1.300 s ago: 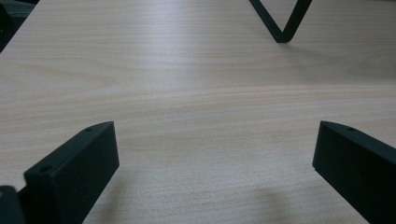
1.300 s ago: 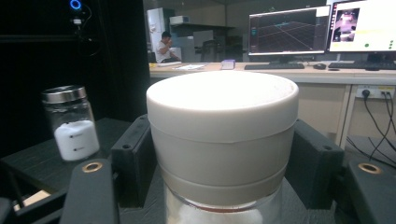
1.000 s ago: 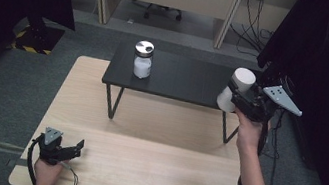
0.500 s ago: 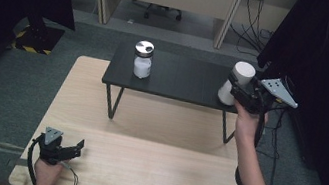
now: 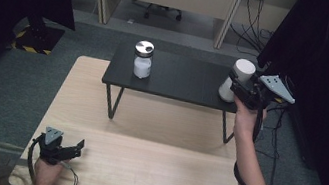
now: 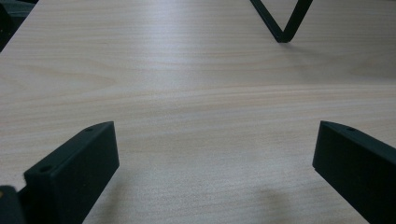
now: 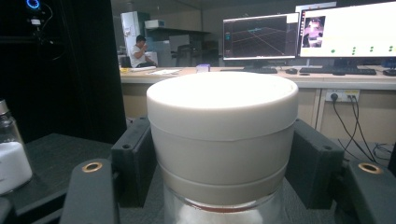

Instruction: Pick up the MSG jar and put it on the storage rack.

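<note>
Jaws of the right gripper [image 5: 240, 88] clamp a white-capped jar [image 5: 236, 79] just below its cap, at the far right end of the black bench [image 5: 180, 80]. Left along the bench stands a second jar [image 5: 142, 59] with a metal lid, well apart. Near left, the left gripper [image 5: 73, 147] rests spread wide over the wooden table [image 5: 150, 166], holding nothing.

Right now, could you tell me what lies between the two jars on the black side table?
Nothing: in the high view, bare black tabletop separates the silver-lidded jar from the white-lidded jar held by the right gripper.
</note>
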The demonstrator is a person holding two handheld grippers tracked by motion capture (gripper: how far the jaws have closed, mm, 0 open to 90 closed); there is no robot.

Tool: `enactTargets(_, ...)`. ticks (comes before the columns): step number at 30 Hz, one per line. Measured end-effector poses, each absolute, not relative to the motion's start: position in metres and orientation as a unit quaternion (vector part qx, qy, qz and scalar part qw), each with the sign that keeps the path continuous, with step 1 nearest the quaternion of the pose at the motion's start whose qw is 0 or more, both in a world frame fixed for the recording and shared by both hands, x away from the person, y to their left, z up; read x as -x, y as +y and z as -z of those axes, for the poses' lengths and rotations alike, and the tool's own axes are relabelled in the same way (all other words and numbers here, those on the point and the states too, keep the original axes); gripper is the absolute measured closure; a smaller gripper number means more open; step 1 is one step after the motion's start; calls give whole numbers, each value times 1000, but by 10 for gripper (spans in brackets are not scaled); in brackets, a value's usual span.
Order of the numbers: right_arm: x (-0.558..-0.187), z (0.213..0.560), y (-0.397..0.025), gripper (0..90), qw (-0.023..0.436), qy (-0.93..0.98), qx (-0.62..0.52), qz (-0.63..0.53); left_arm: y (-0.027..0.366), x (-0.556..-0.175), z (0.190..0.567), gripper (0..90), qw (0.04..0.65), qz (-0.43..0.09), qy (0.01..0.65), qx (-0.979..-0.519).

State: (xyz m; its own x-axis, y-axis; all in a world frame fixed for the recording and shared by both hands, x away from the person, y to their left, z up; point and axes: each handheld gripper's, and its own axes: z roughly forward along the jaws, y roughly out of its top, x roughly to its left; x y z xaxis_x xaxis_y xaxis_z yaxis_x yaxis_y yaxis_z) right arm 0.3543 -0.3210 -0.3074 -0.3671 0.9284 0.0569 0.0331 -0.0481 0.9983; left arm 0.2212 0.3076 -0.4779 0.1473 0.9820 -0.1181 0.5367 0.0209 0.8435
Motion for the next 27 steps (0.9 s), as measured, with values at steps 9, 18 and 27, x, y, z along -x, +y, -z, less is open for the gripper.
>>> enactTargets(9,-359,309,-320,340,381,575,-417,-592,308,-221,478,0,401,-277,592,-642)
enactTargets(18,-359,308,-317,339,386,580,-416,-585,308,-221,478,0,403,-276,591,-642)
enactTargets(27,-359,306,-316,336,385,581,-418,-583,308,-221,478,0,403,-276,591,-642)
